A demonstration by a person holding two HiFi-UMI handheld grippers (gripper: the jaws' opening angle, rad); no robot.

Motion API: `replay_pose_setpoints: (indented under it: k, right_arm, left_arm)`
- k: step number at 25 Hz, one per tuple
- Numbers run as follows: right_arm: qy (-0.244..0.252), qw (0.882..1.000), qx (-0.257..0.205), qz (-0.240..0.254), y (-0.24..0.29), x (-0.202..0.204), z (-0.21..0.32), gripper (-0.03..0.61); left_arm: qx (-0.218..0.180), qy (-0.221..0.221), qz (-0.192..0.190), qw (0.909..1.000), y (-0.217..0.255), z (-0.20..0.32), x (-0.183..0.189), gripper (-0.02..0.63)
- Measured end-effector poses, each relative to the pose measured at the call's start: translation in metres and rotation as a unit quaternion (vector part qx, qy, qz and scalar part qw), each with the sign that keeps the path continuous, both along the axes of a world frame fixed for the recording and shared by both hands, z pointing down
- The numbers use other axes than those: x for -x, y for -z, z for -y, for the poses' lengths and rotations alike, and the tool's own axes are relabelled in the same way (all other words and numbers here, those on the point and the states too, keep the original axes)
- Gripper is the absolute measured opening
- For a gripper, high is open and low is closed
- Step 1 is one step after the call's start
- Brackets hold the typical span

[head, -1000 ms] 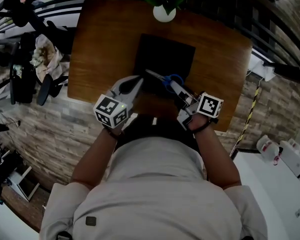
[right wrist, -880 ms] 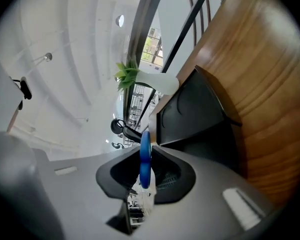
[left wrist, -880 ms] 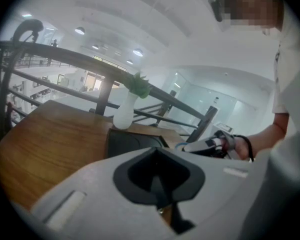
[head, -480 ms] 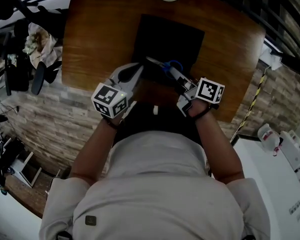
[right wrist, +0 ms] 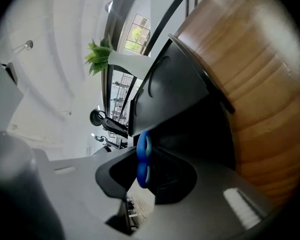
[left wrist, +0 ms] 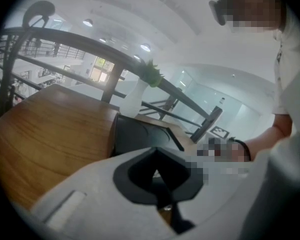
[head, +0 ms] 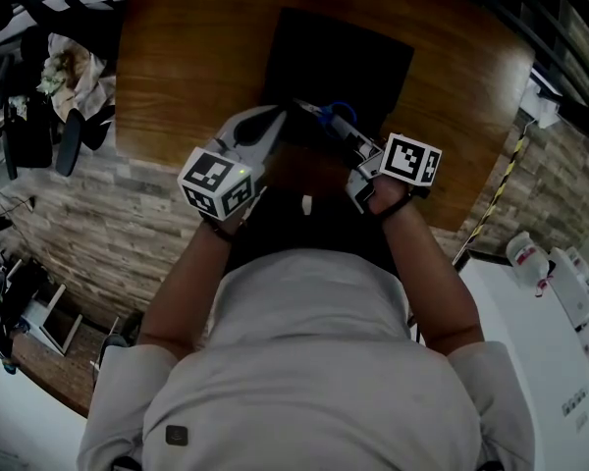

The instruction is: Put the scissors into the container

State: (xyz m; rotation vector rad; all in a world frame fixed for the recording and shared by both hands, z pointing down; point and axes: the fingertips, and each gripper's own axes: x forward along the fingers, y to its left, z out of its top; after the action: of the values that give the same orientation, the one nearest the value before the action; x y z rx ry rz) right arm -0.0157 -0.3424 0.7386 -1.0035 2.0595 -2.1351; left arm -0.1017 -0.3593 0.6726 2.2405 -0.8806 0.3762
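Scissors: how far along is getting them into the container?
Done: the blue-handled metal scissors are lifted, clamped in the right tool. In hand: they hang over the near edge of the black rectangular container on the wooden table. Left: lowering them in and letting go.

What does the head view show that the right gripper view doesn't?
Only the head view shows the left gripper and the person's arms. Only the right gripper view shows the plant's green leaves, and the blue handles of the scissors up close, clamped in the right gripper. Both show the scissors, the black container, the wooden table and the white pot.
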Motion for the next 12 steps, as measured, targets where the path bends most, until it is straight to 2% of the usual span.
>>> replay_pose_setpoints:
  k: [10,12]
  right_arm:
    - [0.015,0.999,0.005,-0.035,-0.01,0.0,-0.004,0.072]
    - [0.018,0.999,0.007,-0.044,-0.012,0.001,-0.003,0.091]
  left_arm:
    - [0.0,-0.002,-0.005,1.0,0.002,-0.008,-0.005,0.002]
    - [0.001,-0.002,-0.005,1.0,0.002,-0.01,-0.005,0.002]
